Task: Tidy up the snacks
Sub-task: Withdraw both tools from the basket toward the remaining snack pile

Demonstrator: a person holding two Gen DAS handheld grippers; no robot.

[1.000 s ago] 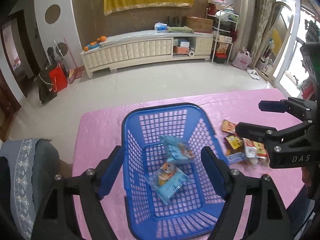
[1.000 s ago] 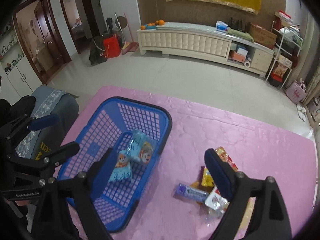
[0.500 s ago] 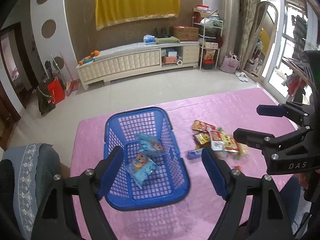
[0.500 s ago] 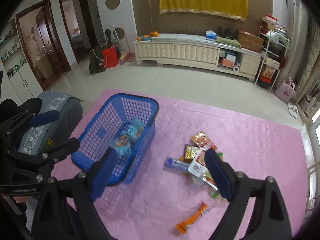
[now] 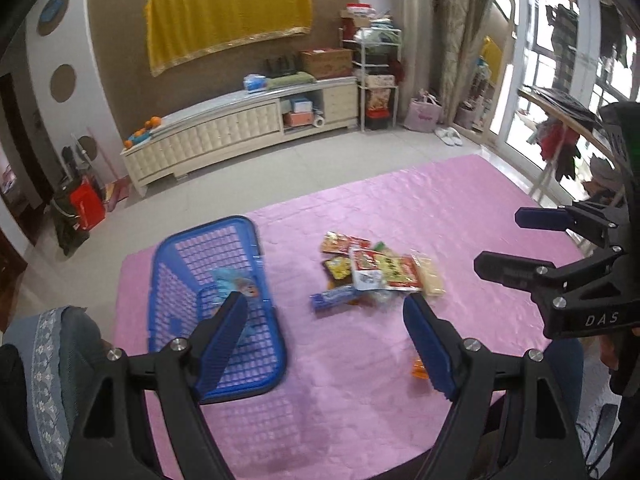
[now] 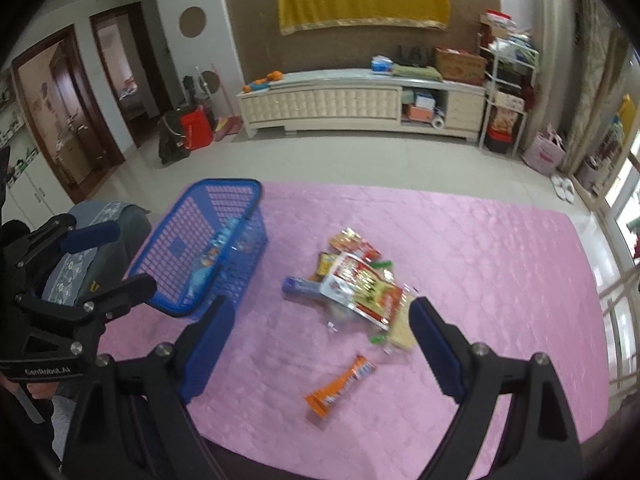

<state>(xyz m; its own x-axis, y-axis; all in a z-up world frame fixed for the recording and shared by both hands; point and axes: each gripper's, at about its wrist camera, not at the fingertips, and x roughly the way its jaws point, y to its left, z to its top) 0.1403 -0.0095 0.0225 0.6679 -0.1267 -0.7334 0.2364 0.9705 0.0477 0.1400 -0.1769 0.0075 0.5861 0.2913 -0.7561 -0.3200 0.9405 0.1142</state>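
Observation:
A blue mesh basket [image 5: 168, 280] [image 6: 240, 192] stands at the left of the pink table and holds light blue snack packets [image 5: 234, 280] [image 6: 208, 258]. A heap of snack packets [image 5: 380, 270] [image 6: 360, 284] lies mid-table, with a purple bar [image 5: 334, 298] [image 6: 300, 286] on its left side. An orange bar [image 6: 340, 384] lies alone nearer the front edge. My left gripper [image 5: 326, 334] hovers open above the table between basket and heap. My right gripper [image 6: 322, 330] is open and empty above the heap and the orange bar. Each gripper shows at the edge of the other's view.
The pink cloth-covered table [image 5: 440, 208] [image 6: 500, 248] ends close in front of me. A chair with a grey patterned cover [image 5: 52, 352] [image 6: 92, 236] stands at the left edge. Beyond are tiled floor and a long white cabinet [image 6: 340, 104].
Both grippers have drawn back from above the basket and swung right. The basket now sits at the left of both views and the snack heap has come toward the middle. Jaws stayed open.

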